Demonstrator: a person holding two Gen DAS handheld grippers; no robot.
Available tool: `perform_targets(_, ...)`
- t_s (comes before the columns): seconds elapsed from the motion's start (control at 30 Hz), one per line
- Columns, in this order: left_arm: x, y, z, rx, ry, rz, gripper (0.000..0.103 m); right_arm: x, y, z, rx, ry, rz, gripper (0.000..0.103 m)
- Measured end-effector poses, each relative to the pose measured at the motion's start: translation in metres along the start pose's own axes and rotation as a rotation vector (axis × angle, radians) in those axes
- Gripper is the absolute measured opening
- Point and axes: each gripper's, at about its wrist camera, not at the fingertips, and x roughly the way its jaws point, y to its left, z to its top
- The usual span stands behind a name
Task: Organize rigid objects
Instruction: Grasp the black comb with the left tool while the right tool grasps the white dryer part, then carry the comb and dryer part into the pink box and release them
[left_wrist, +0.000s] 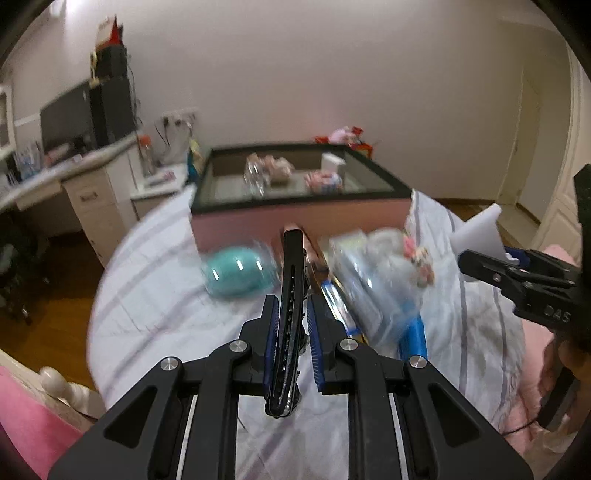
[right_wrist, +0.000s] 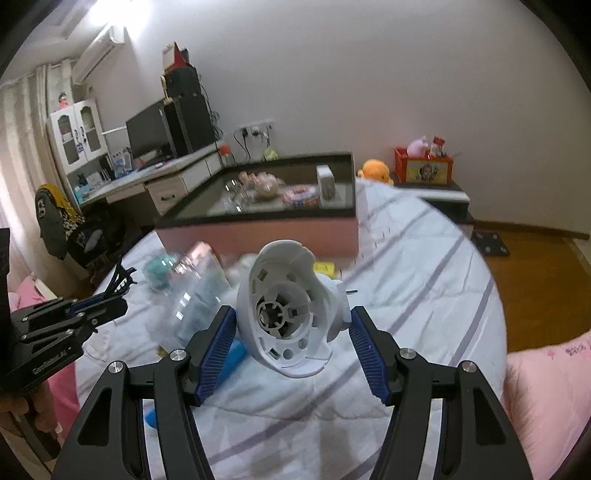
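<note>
Over bed (right_wrist: 424, 258): both grippers hovered
Writing: "DAS" partly legible on right gripper (left_wrist: 480, 264)
Left gripper (left_wrist: 291, 332): jaws clamped on black slotted clip (left_wrist: 290, 295)
Right gripper: jaws clamped on white ribbed plastic housing (right_wrist: 288, 306)

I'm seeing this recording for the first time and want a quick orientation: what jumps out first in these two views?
The right gripper holds a white round plastic part above the striped bedspread. The left gripper clamps a slim black comb-like item upright between its blue pads. Beyond both sits a large pink box with a dark rim, already holding several small items.
</note>
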Motion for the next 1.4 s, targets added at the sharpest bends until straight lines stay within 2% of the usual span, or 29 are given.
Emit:
perform_targets(0.07, -0.006, 0.0, 0.009, -0.014, -0.039, 0.017, 0.016, -0.005, 0.004, 0.007, -0.009, -0.031, 0.002, 0.065)
perform_targets(0.2, -0.022, -0.003, 0.028, -0.037, -0.16, 0.118, 0.016, -0.015, 0.016, 0.022, -0.04, -0.092, -0.007, 0.065)
perform_targets(0.3, -0.026, -0.006, 0.037, -0.041, -0.197, 0.126, 0.016, -0.02, 0.029, 0.032, -0.065, -0.14, -0.021, 0.065)
perform_targets(0.5, -0.026, -0.009, 0.054, -0.029, -0.218, 0.109, 0.016, -0.02, 0.039, 0.047, -0.091, -0.172, -0.011, 0.065)
perform_targets(0.8, -0.007, -0.003, 0.087, 0.027, -0.228, 0.125, 0.016, -0.001, 0.037, 0.077, -0.122, -0.159, 0.006, 0.065)
perform_targets(0.93, 0.028, 0.009, 0.11, 0.05, -0.182, 0.118, 0.016, 0.026, 0.03, 0.096, -0.141, -0.125, 0.008, 0.065)
perform_targets(1.17, 0.115, 0.033, 0.142, 0.04, -0.015, 0.077, 0.016, 0.099, 0.01, 0.119, -0.148, 0.018, 0.003, 0.065)
perform_targets(1.3, 0.166, 0.036, 0.141, 0.061, 0.107, 0.087, 0.016, 0.139, 0.003, 0.117, -0.154, 0.117, -0.007, 0.065)
perform_targets(1.4, 0.189, 0.036, 0.133, 0.072, 0.179, 0.077, 0.016, 0.158, 0.001, 0.114, -0.154, 0.168, -0.005, 0.065)
